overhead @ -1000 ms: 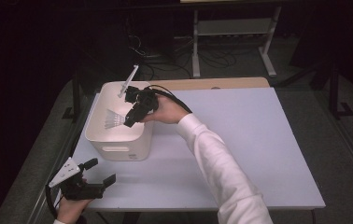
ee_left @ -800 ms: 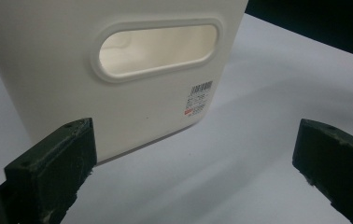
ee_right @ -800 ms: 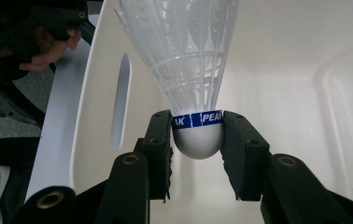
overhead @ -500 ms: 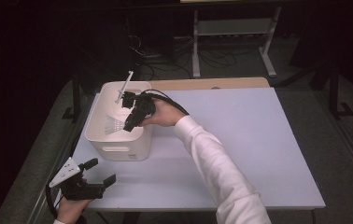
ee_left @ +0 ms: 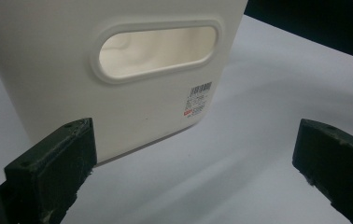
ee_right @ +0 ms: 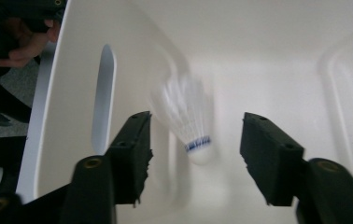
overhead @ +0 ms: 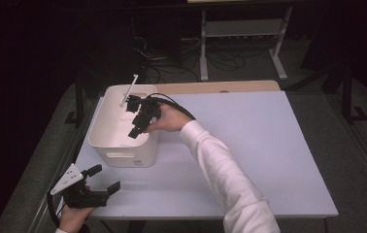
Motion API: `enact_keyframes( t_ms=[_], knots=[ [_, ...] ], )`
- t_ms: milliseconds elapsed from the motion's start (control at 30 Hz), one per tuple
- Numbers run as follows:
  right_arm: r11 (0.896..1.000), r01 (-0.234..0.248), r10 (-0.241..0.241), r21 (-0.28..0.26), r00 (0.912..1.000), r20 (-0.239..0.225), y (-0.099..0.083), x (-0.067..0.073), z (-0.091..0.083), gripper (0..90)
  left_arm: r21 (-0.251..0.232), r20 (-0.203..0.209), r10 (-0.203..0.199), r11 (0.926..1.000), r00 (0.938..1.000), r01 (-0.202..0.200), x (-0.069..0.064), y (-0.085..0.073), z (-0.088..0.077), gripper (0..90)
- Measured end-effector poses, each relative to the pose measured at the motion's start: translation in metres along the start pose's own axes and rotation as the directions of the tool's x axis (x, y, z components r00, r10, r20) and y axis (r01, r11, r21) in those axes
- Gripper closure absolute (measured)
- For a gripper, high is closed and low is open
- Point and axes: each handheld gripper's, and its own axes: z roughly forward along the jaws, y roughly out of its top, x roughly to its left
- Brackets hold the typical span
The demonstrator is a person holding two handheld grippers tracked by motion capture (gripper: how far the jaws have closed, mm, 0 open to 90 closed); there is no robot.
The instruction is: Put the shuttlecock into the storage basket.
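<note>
White table (overhead: pixel 249 145): shuttlecock (ee_right: pixel 191 126) in bin (overhead: pixel 105 128) between parted right gripper (ee_right: pixel 195 154) jaws.

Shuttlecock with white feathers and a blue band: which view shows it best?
The right gripper view: the white feathered shuttlecock sits, blurred, inside the white plastic bin between open tongs. The high view and left gripper view show the bin, no discernible shuttlecock.

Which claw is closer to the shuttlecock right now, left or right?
Right. The right claw is open over the white bin, its jaws either side of the shuttlecock inside. The left claw is open, on the table outside the bin's near end.
</note>
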Motion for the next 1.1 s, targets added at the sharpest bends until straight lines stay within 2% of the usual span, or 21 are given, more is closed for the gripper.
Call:
enact_keyframes(
  t_ms=[67, 167, 267, 300, 367, 467, 567, 700, 767, 1100],
  knots=[
    [1.000, -0.016, 0.016, -0.013, 0.9999, -0.007, -0.001, -0.002, -0.002, 27.8, 0.000, 0.001, 0.001, 1.0000, 1.0000, -0.001, 0.000, 0.000, 0.000, 0.0],
    [0.999, -0.028, 0.028, -0.024, 0.9995, 0.014, -0.003, -0.003, -0.005, 17.7, -0.001, 0.000, -0.003, 1.0000, 1.0000, 0.003, 0.000, 0.000, 0.000, 0.0],
    [0.998, -0.028, 0.030, -0.060, 0.9990, 0.033, -0.004, -0.004, -0.012, 12.9, -0.005, 0.000, -0.008, 1.0000, 1.0000, 0.008, -0.001, 0.000, 0.001, 0.0],
    [0.997, -0.022, 0.024, -0.072, 0.9992, 0.030, -0.005, -0.004, -0.014, 11.9, 0.005, -0.002, 0.003, 1.0000, 1.0000, -0.003, 0.000, 0.000, 0.000, 0.0],
    [0.995, -0.017, 0.017, -0.100, 0.9998, 0.006, -0.007, -0.002, -0.020, 7.5, 0.005, -0.002, 0.001, 1.0000, 1.0000, -0.001, 0.000, 0.000, 0.000, 0.0],
    [0.991, -0.018, 0.021, -0.134, 0.9995, 0.022, -0.011, 0.001, -0.028, 0.0, 0.006, -0.001, 0.005, 1.0000, 1.0000, -0.005, 0.001, 0.000, 0.000, 0.0],
    [0.982, -0.023, 0.029, -0.186, 0.9991, 0.032, -0.017, 0.002, -0.038, 0.0, 0.006, -0.003, 0.005, 1.0000, 1.0000, -0.005, 0.001, -0.001, 0.000, 0.0],
    [0.973, -0.023, 0.037, -0.231, 0.9979, 0.053, -0.023, 0.003, -0.049, 0.0, -0.001, -0.002, -0.003, 1.0000, 1.0000, 0.003, 0.000, 0.000, 0.001, 0.0],
    [0.968, -0.025, 0.042, -0.248, 0.9971, 0.064, -0.026, 0.004, -0.054, 0.0, 0.007, -0.003, 0.005, 1.0000, 1.0000, -0.005, 0.001, 0.000, 0.001, 0.0],
    [0.961, -0.033, 0.062, -0.275, 0.9935, 0.096, -0.041, 0.004, -0.065, 0.0, 0.008, -0.006, 0.004, 1.0000, 1.0000, -0.004, 0.001, -0.001, 0.001, 0.0]
  ],
)
